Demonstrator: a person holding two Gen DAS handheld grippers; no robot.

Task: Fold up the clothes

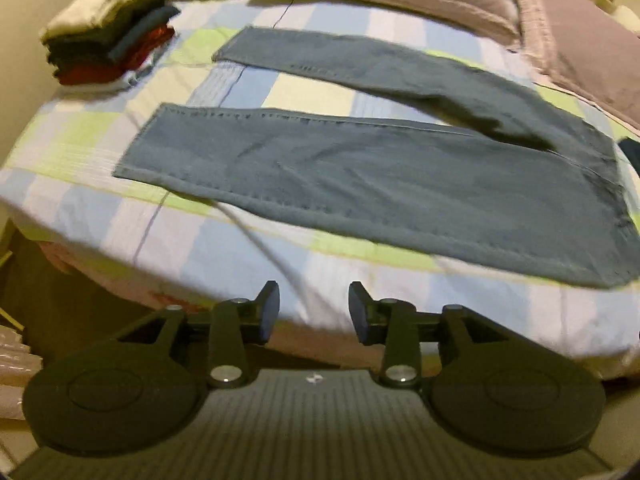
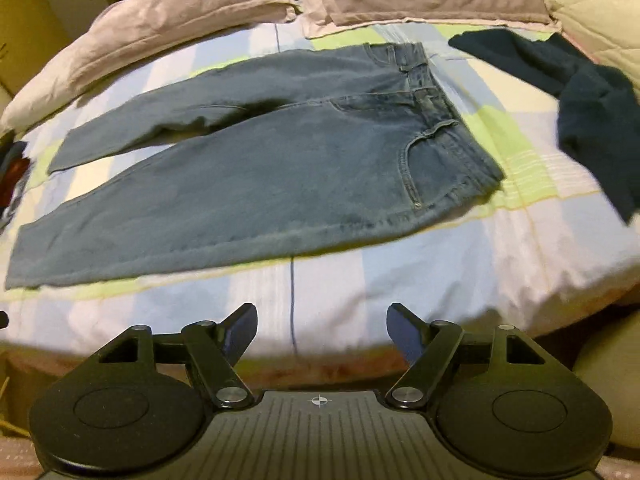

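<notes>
One pair of blue denim jeans [image 2: 260, 168], spread flat on the striped blue, green and white bedspread [image 2: 420, 280], legs apart in a V. Waistband [image 2: 436, 108] toward the right side of the bed, leg ends [image 1: 148, 148] toward the left. Near leg close to the bed's front edge, far leg angled off toward the pink-grey pillows [image 2: 180, 16].

Probably thick, heavy cloth for clothes, but soft and floppy all the same. Likely to sag and drag when lifted by one spot only. Not slippery, not breakable. Best spots to pinch, by the look of it: the thick waistband edge with the right gripper [image 2: 322, 334], a leg end with the left gripper [image 1: 314, 314], both at once.

Both grippers up above the front edge of the bed, well apart from the jeans. Left jaws partly open, nothing between. Right jaws wide open, nothing between.

Off to the left, a neat stack of folded red, dark and cream clothes [image 1: 108, 44]. Off to the right, a crumpled dark teal garment [image 2: 580, 112], kind hard to tell.

Hard to see: both pictures blurry, stitching smeared. Underside of the jeans hidden. Where the legs meet, a dark shadow, folds there unclear. Teal garment cut off in the left wrist view. No hands or arms in sight.
</notes>
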